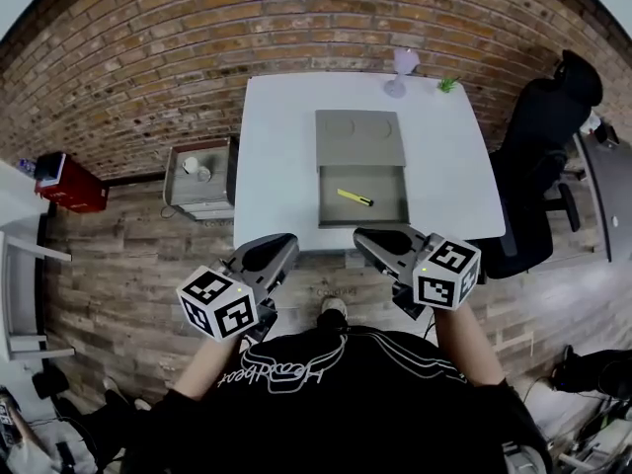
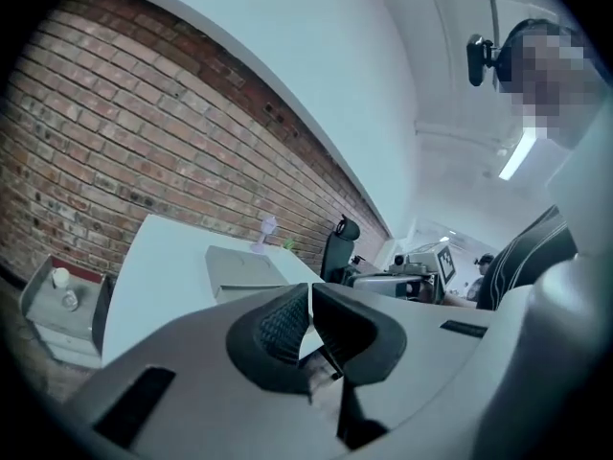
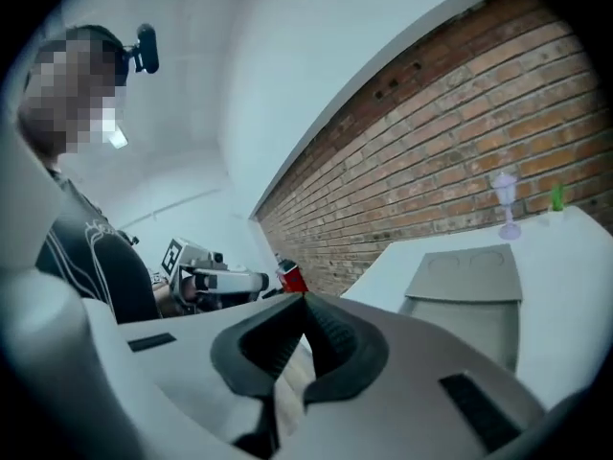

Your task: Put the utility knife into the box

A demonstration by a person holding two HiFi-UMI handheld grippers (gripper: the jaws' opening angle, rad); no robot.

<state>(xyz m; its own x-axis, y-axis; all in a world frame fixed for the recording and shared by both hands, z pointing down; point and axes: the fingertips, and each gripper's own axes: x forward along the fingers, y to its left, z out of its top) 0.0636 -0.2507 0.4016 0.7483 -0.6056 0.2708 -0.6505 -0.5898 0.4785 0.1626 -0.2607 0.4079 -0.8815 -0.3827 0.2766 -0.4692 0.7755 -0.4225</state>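
A yellow utility knife (image 1: 355,197) lies inside the open grey box (image 1: 329,203), whose lid (image 1: 360,138) is folded back on the white table (image 1: 276,156). Both grippers hover short of the table's near edge, apart from the box and knife. My left gripper (image 1: 286,243) has its jaws closed tip to tip with nothing between them (image 2: 311,288). My right gripper (image 1: 363,235) is likewise shut and empty (image 3: 305,300). The box (image 2: 239,271) shows beyond the left jaws, and the box (image 3: 469,281) lies to the right of the right jaws. The knife is hidden in both gripper views.
A purple stemmed ornament (image 1: 403,69) and a small green plant (image 1: 447,85) stand at the table's far edge. A black office chair (image 1: 538,156) is to the right, a grey side cabinet (image 1: 200,176) to the left, a red box (image 1: 69,184) further left. A brick wall runs behind.
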